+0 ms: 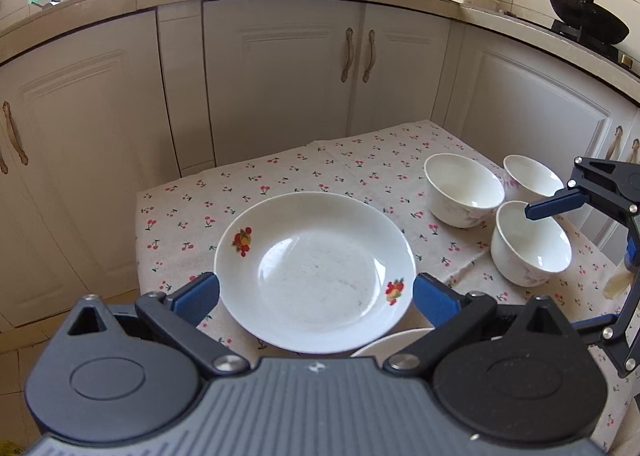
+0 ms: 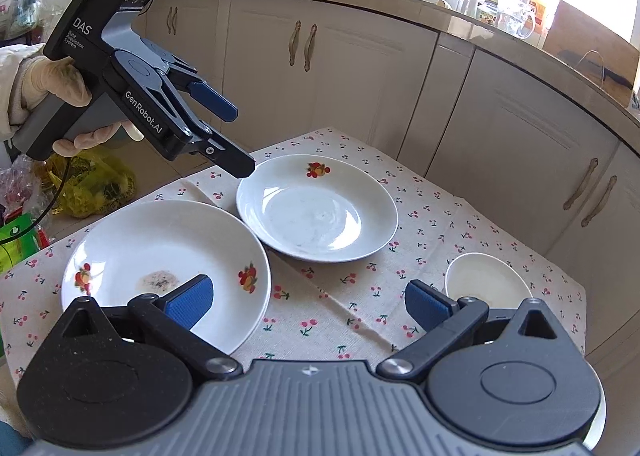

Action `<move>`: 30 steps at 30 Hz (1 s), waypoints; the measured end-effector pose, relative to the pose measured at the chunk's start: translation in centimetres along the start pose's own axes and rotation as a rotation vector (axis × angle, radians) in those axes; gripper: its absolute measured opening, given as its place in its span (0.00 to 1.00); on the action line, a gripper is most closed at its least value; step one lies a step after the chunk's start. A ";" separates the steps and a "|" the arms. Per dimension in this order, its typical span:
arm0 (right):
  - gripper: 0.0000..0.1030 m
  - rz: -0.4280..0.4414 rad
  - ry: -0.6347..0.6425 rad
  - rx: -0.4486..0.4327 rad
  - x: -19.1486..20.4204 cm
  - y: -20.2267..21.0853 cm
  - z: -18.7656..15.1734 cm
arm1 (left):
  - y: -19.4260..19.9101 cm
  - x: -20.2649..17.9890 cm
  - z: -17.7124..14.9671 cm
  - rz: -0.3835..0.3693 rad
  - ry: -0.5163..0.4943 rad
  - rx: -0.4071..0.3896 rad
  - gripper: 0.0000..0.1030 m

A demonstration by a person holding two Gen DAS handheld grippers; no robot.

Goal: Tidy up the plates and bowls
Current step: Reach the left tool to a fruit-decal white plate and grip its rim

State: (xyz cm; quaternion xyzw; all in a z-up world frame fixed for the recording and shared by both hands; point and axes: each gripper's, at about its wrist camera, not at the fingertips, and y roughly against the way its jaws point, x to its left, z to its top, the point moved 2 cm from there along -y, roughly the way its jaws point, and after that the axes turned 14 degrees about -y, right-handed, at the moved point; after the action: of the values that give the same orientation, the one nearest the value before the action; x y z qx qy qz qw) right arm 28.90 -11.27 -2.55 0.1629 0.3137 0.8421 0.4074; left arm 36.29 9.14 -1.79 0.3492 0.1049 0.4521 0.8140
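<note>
Two white plates with fruit decals sit on the cherry-print tablecloth (image 2: 432,224), and they are the centre of the action. The far plate (image 2: 317,208) lies flat and looks mostly clean; the near plate (image 2: 160,256) lies just beside it, rims almost meeting, with a brownish smear of residue in its well. In the left wrist view the far plate fills the middle, and only a sliver of the near plate's rim peeks out beneath it.

Over to the bowls: three white bowls cluster well apart from the plates, near the table's right edge in the left wrist view. The largest bowl (image 1: 464,190) stands upright, a smaller bowl (image 1: 532,176) behind it, and a third bowl (image 1: 530,242) nearest the camera.

The left gripper (image 1: 316,296) hangs above the far plate's near rim, jaws spread wide, holding nothing. From the right wrist view it is tilted down toward that plate, with a gloved hand (image 2: 60,84) wrapped round its handle.

The right gripper (image 2: 308,302) is also spread wide and empty, poised over the cloth, one blue pad (image 2: 190,302) over the near plate, the other close to a bowl.

Behind everything run cream cabinets (image 1: 280,76) under a cluttered counter, with a black wok (image 1: 586,22) on the stove.
</note>
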 end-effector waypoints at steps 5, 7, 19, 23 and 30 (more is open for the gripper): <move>1.00 0.013 0.024 0.041 -1.5 -3.0 1.5 | -2.4 2.2 0.3 -0.034 0.039 0.027 0.99; 1.00 0.035 0.021 0.065 -2.2 -4.0 2.0 | -3.5 2.9 0.3 -0.041 0.043 0.047 0.99; 1.00 0.080 0.042 0.216 -4.1 -10.5 3.0 | -8.6 5.4 -0.1 -0.136 0.071 0.091 0.99; 0.98 0.068 0.062 0.274 -4.1 -12.5 2.8 | -10.1 6.3 -0.3 -0.161 0.094 0.113 0.99; 0.96 0.078 0.031 0.352 -4.7 -15.1 2.7 | -12.1 7.0 -1.1 -0.233 0.153 0.167 0.99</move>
State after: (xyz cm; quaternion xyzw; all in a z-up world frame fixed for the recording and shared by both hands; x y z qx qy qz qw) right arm 42.06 -6.76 -10.61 0.2309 0.4558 0.7917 0.3349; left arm 47.75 11.17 -9.62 0.3658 0.2436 0.3698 0.8186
